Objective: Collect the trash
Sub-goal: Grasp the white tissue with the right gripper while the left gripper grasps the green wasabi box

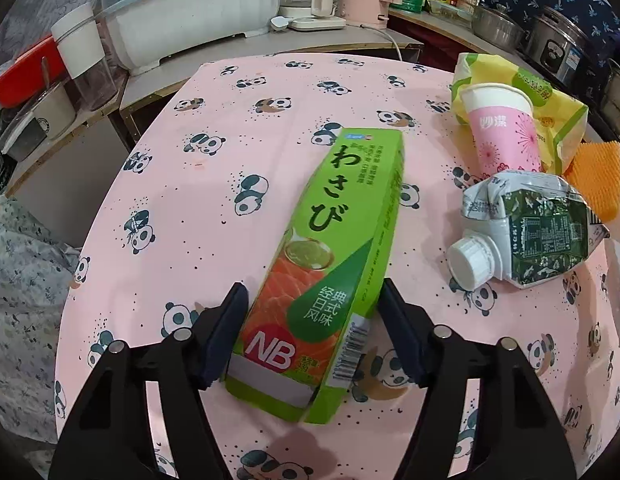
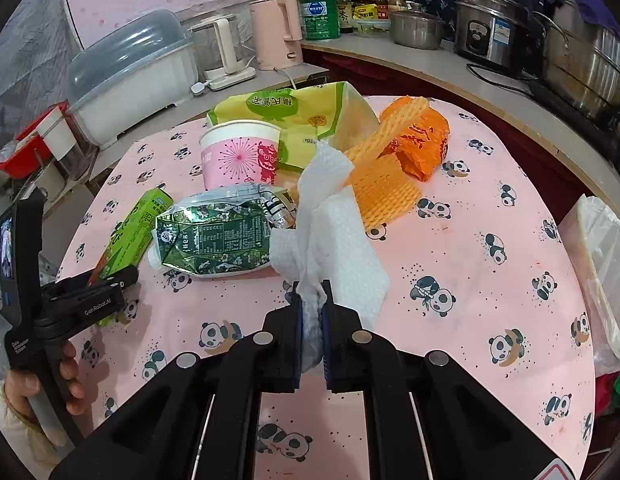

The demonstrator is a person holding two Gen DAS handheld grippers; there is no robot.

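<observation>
Wasabi box (image 1: 330, 256) on the tablecloth (image 1: 189, 200) — carton (image 1: 530, 232) to its right, paper cup (image 1: 506, 128) behind the carton.

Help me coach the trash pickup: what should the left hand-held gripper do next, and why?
Probably close it: the left hand-held gripper is open, its fingers either side of the long green cardboard wasabi box on the pink panda tablecloth, not yet clamped.

Green wasabi box (image 1: 330, 264), flat on table

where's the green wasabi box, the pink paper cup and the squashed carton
green box (image 1: 334, 240), left wrist view, middle of its top face
pink cup (image 2: 239, 156), right wrist view, its side wall
squashed carton (image 2: 213, 240), right wrist view, its printed side
</observation>
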